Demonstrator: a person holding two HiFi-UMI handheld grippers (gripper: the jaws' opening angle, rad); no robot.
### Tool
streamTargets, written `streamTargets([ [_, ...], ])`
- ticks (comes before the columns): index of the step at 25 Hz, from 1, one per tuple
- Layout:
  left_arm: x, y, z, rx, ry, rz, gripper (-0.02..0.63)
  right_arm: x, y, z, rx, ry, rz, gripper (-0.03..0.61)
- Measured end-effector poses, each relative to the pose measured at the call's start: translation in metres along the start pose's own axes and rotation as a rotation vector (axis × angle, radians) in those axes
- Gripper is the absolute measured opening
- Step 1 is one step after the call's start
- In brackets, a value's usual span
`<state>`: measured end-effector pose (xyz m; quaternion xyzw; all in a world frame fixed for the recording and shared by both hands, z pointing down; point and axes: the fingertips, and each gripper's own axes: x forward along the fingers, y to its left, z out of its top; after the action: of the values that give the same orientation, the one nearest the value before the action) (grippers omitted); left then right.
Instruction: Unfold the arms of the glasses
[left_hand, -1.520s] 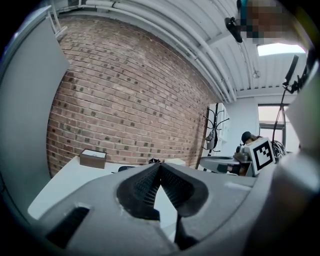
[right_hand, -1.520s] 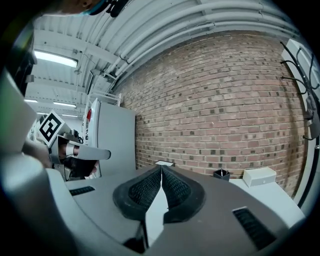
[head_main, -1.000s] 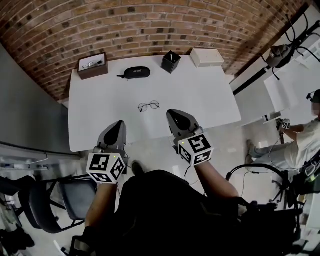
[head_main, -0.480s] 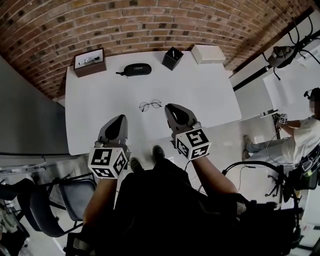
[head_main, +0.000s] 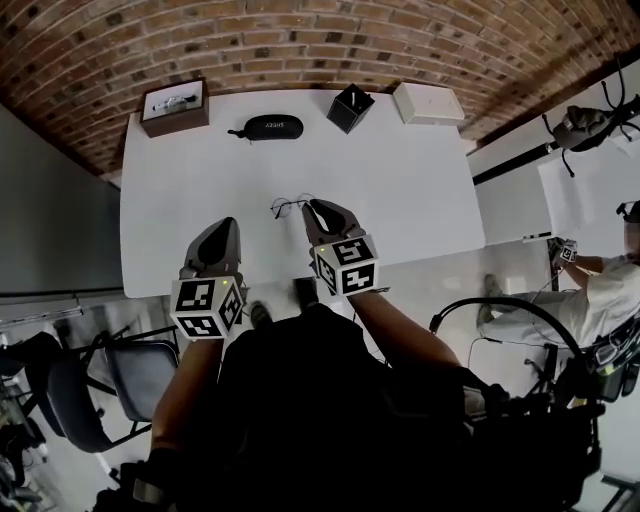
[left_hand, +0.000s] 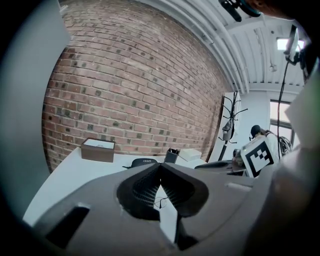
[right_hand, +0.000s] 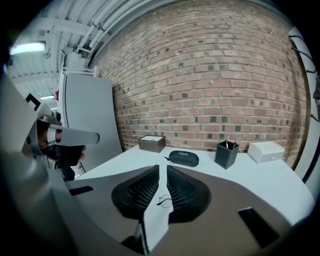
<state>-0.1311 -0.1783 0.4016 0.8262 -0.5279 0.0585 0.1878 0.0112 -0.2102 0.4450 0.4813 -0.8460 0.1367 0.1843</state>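
Thin wire-rimmed glasses (head_main: 291, 205) lie folded on the white table (head_main: 400, 190), near its front middle. My right gripper (head_main: 318, 206) is shut and empty, its tip just right of the glasses over the table. My left gripper (head_main: 226, 224) is also shut and empty, lower left of the glasses near the table's front edge. In the left gripper view the jaws (left_hand: 160, 169) meet, and the glasses (left_hand: 161, 202) show small below them. In the right gripper view only a thin slit parts the jaws (right_hand: 162, 170), with the glasses (right_hand: 164, 201) visible beyond.
Along the table's far edge by the brick wall stand a brown box (head_main: 174, 106), a black glasses case (head_main: 272, 127), a black pen holder (head_main: 351, 107) and a white box (head_main: 427, 103). A chair (head_main: 60, 400) is at the left, a seated person (head_main: 600, 290) at the right.
Both grippers have moved forward over the table toward the glasses. The right one has come further, and its tip now lies beside the glasses. Both stay shut.
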Motion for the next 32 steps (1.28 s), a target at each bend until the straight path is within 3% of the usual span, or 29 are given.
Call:
streamTargets([
  [5, 0.019, -0.002, -0.025, 0.008, 0.072, 0.023, 0.009, 0.039, 0.005, -0.050, 0.017, 0.128, 0.037, 0.019],
  [8, 0.023, 0.001, -0.043, -0.001, 0.117, 0.042, 0.009, 0.060, 0.016, -0.085, 0.027, 0.221, 0.065, 0.117],
  [13, 0.029, 0.006, -0.065, 0.005, 0.172, 0.064, 0.009, 0.084, 0.017, -0.124, 0.059, 0.320, 0.045, 0.123],
  [20, 0.036, 0.020, -0.091, -0.022, 0.206, 0.080, 0.009, 0.106, 0.014, -0.142, 0.077, 0.376, -0.019, 0.122],
  [25, 0.041, 0.025, -0.113, 0.010, 0.267, 0.080, 0.009, 0.119, 0.011, -0.154, 0.079, 0.413, -0.060, 0.121],
  [32, 0.032, 0.032, -0.127, -0.001, 0.299, 0.097, 0.009, 0.129, 0.013, -0.156, 0.037, 0.432, -0.112, 0.114],
])
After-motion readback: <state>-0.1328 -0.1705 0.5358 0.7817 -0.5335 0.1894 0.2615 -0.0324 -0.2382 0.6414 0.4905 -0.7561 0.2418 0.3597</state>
